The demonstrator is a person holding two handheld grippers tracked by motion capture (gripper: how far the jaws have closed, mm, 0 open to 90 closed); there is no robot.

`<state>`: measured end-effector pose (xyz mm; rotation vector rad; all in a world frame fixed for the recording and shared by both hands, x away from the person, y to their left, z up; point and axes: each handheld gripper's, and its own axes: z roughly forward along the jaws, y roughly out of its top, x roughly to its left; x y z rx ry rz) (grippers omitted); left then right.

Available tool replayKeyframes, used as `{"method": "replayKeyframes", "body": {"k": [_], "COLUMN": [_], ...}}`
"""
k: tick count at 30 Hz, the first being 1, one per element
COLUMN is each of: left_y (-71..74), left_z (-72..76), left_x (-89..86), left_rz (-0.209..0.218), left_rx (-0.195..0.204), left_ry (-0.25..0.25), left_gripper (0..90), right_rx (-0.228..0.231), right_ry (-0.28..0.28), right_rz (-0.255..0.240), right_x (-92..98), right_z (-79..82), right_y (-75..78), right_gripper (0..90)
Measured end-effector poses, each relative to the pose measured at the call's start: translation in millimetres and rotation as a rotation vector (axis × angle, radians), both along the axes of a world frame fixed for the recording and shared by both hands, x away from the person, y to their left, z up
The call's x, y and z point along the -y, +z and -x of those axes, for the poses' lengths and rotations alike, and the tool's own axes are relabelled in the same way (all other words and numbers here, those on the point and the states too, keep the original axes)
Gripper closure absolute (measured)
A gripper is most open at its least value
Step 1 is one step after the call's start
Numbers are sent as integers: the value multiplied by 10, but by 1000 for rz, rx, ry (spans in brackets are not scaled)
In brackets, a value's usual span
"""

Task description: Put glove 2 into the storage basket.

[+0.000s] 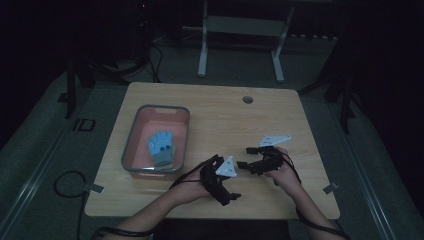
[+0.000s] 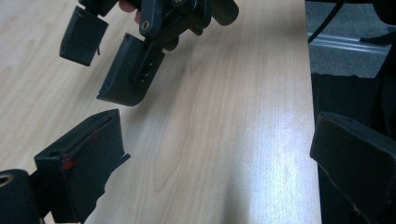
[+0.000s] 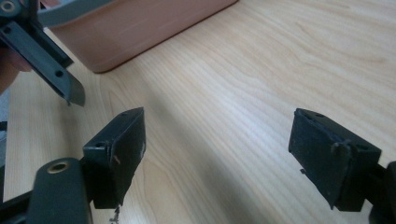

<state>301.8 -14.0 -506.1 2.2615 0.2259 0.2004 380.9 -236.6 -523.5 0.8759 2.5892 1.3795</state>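
A pink bin [image 1: 181, 142] with a grey rim stands on the left half of the wooden table [image 1: 225, 117]. A light blue glove [image 1: 162, 146] lies inside it. My left gripper [image 1: 231, 196] is held near the table's front edge; in its own view the left gripper [image 2: 215, 158] is open, with bare wood between the jaws. My right gripper [image 1: 245, 156] hovers just right of it, pointing left toward the bin. The right gripper [image 3: 224, 154] is open and holds nothing. The two grippers are close together but apart.
A small round hole [image 1: 247, 99] sits near the table's far edge. A white stand's legs [image 1: 202, 60] rise from the floor behind the table. Cables trail on the floor at the left [image 1: 67, 182]. The table's front edge [image 2: 314, 140] runs close by the left gripper.
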Motion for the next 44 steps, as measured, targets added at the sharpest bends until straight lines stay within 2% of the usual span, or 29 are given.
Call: {"method": "replayKeyframes", "body": {"k": [10, 16, 24, 29, 30, 33, 38, 44], "left_y": [-179, -315, -413, -466, -493, -504, -512, -518], "left_z": [-19, -28, -19, -22, -21, -12, -17, -16], "left_x": [64, 67, 76, 65, 67, 68, 51, 44], "left_rz": [-7, -17, -21, 5, -2, -16, 5, 2], "left_rx": [2, -18, -25, -40, -41, -23, -25, -22], "left_ry": [-4, -2, -3, -2, 1, 1, 9, 4], "left_gripper": [32, 32, 32, 32, 32, 32, 32, 32], "right_rx": [-14, -24, -28, -25, -25, -26, -19, -16], "right_ry": [1, 1, 0, 4, 4, -1, -3, -8], "right_rz": [15, 27, 34, 47, 45, 50, 58, 62], "right_x": [53, 75, 94, 96, 97, 103, 106, 109], "right_z": [72, 111, 147, 154, 152, 147, 144, 139], "right_y": [-166, -266, -328, -357, -358, -368, -376, -384], "right_gripper": [188, 187, 180, 177, 177, 177, 177, 177]}}
